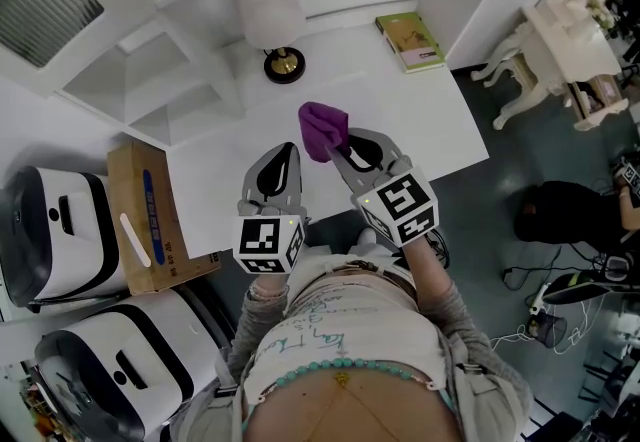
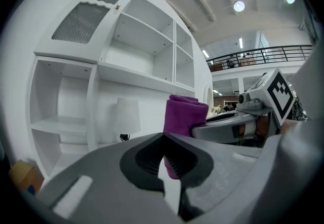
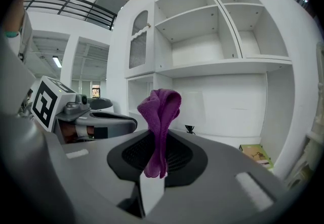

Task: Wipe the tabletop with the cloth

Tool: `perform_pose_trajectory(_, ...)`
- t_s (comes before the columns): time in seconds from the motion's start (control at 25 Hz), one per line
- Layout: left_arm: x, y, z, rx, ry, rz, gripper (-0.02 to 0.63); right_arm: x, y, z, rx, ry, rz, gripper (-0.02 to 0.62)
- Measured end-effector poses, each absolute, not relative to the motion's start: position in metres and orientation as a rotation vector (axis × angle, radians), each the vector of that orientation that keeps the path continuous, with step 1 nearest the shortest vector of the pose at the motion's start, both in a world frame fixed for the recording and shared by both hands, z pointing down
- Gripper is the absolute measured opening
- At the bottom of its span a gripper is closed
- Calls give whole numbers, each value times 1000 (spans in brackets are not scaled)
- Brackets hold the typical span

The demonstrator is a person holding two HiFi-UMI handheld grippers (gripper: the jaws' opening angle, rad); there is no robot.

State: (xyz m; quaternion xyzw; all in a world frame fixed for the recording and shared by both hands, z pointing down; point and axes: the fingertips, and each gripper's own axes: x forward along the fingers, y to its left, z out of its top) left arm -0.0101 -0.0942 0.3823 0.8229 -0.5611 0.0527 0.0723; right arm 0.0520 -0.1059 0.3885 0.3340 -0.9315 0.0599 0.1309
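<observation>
Your right gripper [image 1: 338,152] is clenched on the purple cloth [image 1: 322,128], holding it bunched above the white table [image 1: 430,120]. Your left gripper [image 1: 289,150], jaws pressed together on nothing, hovers just beside it.

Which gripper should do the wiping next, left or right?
Right, probably. The right gripper has the purple cloth pinched between its jaws, just above the white tabletop. The left gripper is shut on nothing, so it would first have to take the cloth.
</observation>
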Motion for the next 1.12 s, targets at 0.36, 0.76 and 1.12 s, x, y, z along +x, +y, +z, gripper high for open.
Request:
perform_pose_trajectory(0.36,-3,-94,382,2484,-1666,151,0,49,-106,393,942,-2695,177,75)
perform_pose_trajectory(0.76,-4,-95,385,2484,-1672,163,0,50,-106,393,947,-2699,179,75)
perform_pose_trajectory(1.12,-3,-93,384,2485,-1669,158,0,50,-103,391,940,-2705,180,75)
